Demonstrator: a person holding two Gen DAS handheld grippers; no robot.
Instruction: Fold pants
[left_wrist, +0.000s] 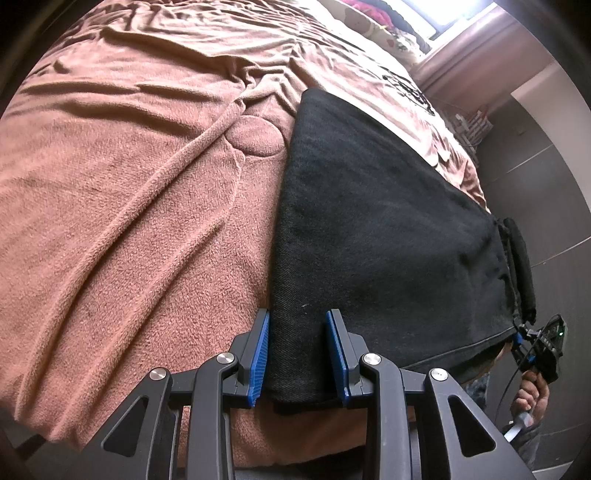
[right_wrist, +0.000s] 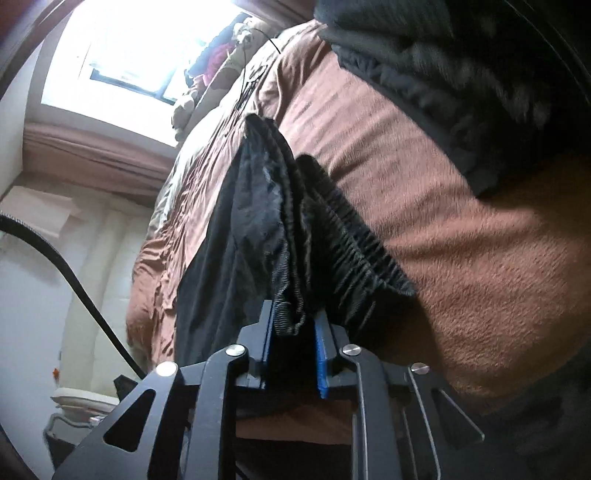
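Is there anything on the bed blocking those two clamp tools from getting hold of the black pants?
Nothing visible does. The left gripper already has a corner of the black pants between its pads, and the right gripper is at the elastic waistband. Only the brown blanket lies underneath.

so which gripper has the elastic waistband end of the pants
The right gripper: ribbed waistband bunches between its pads. The left gripper holds flat cloth.
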